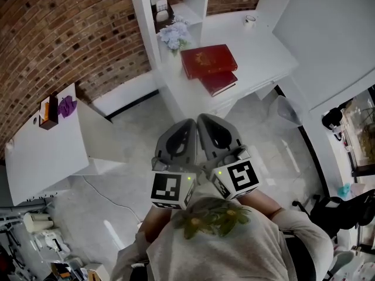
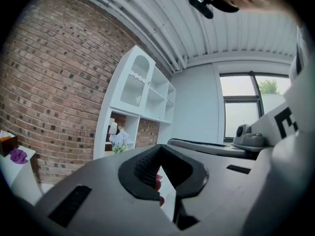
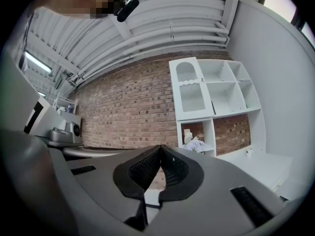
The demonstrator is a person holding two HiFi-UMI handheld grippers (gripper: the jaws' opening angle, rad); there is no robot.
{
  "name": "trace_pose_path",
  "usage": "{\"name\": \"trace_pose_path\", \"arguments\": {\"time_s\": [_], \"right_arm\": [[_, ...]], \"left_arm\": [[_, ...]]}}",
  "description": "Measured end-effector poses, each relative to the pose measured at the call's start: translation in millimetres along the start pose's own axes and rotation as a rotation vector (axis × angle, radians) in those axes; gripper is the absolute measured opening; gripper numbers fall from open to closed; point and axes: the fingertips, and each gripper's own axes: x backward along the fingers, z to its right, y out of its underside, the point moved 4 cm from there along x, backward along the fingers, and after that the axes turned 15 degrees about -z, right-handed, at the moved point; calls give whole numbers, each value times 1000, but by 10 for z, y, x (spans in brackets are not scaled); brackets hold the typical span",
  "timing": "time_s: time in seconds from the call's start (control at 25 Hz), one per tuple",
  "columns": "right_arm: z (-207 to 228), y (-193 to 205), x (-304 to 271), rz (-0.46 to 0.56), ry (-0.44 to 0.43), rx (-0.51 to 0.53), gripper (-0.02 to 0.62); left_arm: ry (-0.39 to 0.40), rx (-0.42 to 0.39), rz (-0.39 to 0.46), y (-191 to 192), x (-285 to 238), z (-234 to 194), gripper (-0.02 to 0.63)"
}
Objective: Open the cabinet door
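Note:
The white cabinet point(image 3: 211, 100) stands against the brick wall, some way ahead of me. Its door point(image 3: 189, 88) with an arched slatted panel is at the upper left and is closed; it also shows in the left gripper view as the door point(image 2: 134, 82). From the head view I see only the cabinet's top and shelves point(image 1: 146, 4). Both grippers are held close to the person's chest, side by side and level. The left gripper point(image 1: 188, 123) point(image 2: 160, 147) is shut with nothing in it. The right gripper point(image 1: 203, 118) point(image 3: 161, 146) is likewise shut and empty.
A white desk point(image 1: 258, 57) joins the cabinet and carries two red books point(image 1: 208, 60) and a mug point(image 1: 250, 20). Pale flowers point(image 1: 174, 37) sit in a low shelf. A small white table point(image 1: 41, 157) at the left holds an orange box point(image 1: 47, 111).

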Motion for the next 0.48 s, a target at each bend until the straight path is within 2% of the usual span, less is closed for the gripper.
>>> {"name": "trace_pose_path", "arguments": {"time_s": [0.32,0.48], "right_arm": [[196,95,-107,-57,14,-21,23],[369,63,-285,-70,-2,-23,23]], "left_arm": [[28,13,-35,48,-251,-15,9],[14,15,-52,-6,-479,-91,9]]}}
